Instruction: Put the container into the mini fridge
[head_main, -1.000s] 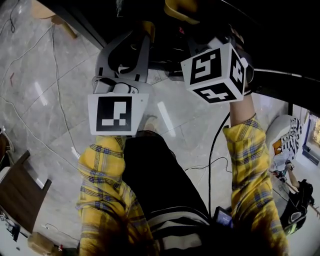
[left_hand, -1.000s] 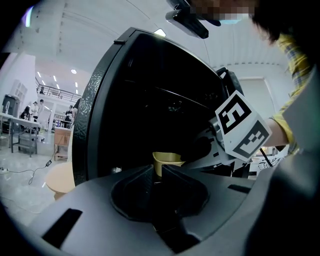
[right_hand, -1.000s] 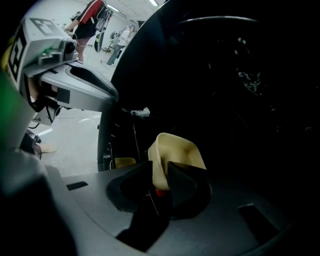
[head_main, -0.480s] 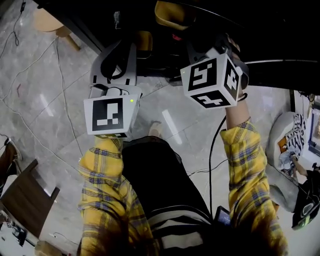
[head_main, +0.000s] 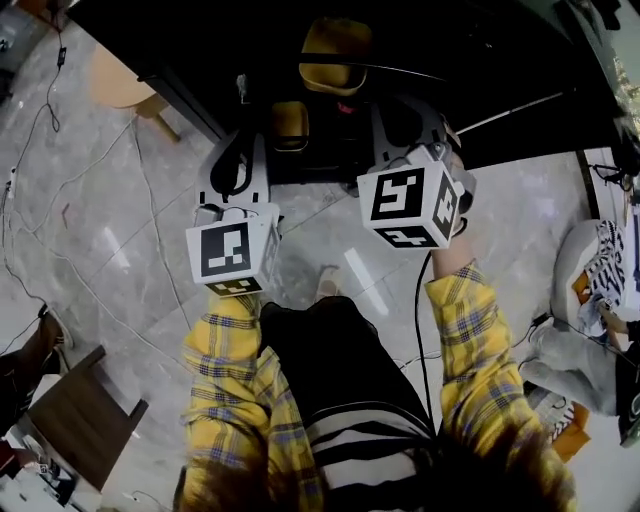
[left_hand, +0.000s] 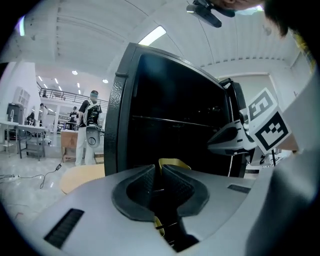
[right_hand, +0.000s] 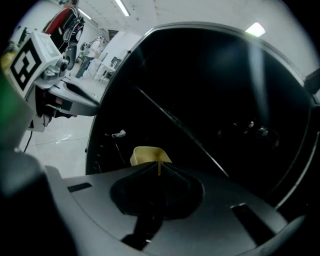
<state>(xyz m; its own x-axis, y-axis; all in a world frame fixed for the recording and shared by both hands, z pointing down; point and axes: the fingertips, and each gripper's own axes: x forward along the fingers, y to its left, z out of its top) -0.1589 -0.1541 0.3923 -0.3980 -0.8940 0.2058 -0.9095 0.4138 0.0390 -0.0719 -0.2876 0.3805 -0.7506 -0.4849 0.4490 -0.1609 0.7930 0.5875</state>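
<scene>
Left gripper view, to begin. Shows the left gripper (left_hand: 159, 174) clenched, with a sliver of the yellow container (left_hand: 173, 164) pinched in the narrow seam and more yellow peeking out underneath. Faces the mini fridge (left_hand: 115, 135) squarely, with its dark open cavity filling twelve o'clock and a shelf line crossing it.

Over to the right gripper view. Finds the right gripper (right_hand: 159, 168) likewise clamped, with a thin yellow edge trapped between the pads and a yellow rim rising just beyond at twelve o'clock.

Up to the head view. Puts both claws at the fridge mouth, with a larger yellow patch (head_main: 334, 50) deep in the opening at twelve o'clock and a smaller yellow patch (head_main: 290, 124) just beside the left claw's tip. Cannot tell whether these are one vessel, two, or a reflection.

Looks like the carry-in step, at the threshold and not yet set down. To do it well:

- Move both hands as one, so the thin wall is neither twisted nor pulled apart.
- Hold the rim level.
- Mind the door frame at nine o'clock and the shelf edge ahead.
- Push toward twelve o'clock until well inside, then lower until the base bears on the shelf.
- Only then let go, one claw after the other.
- Back straight out toward six o'clock without dragging the rim.
</scene>
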